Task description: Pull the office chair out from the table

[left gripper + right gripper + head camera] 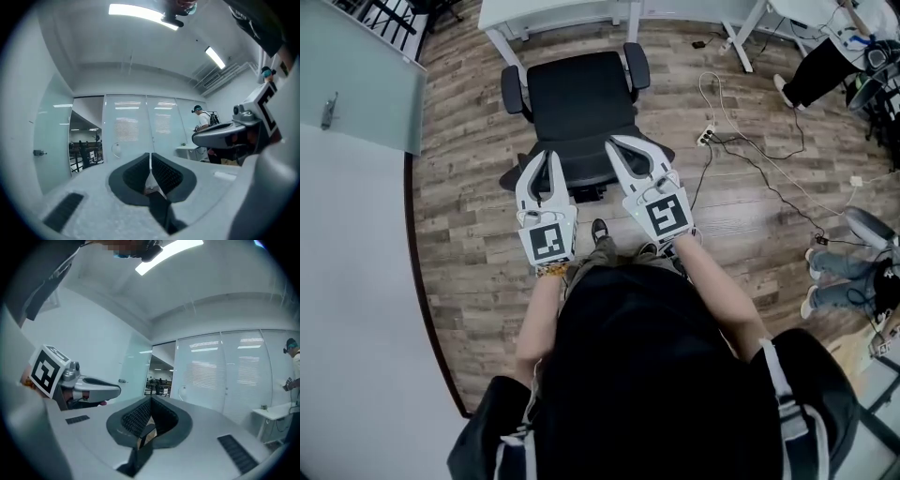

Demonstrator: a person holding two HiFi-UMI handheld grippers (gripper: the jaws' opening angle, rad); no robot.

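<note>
The black office chair [581, 98] stands on the wood floor with its seat facing the white table [553, 13] at the top of the head view. Both grippers are held up side by side, level, in front of the person and over the chair's near side in that view. My left gripper [547, 155] is shut with nothing in it; in the left gripper view its ribbed pads [150, 161] meet. The right gripper [623, 142] is also shut and holds nothing, its pads [151, 404] together. Neither touches the chair.
A power strip [707, 138] and cables [769, 187] lie on the floor to the right of the chair. A person's legs [839, 272] are at the right edge, another person [816, 70] at the top right. A glass partition [356, 84] and a wall bound the left.
</note>
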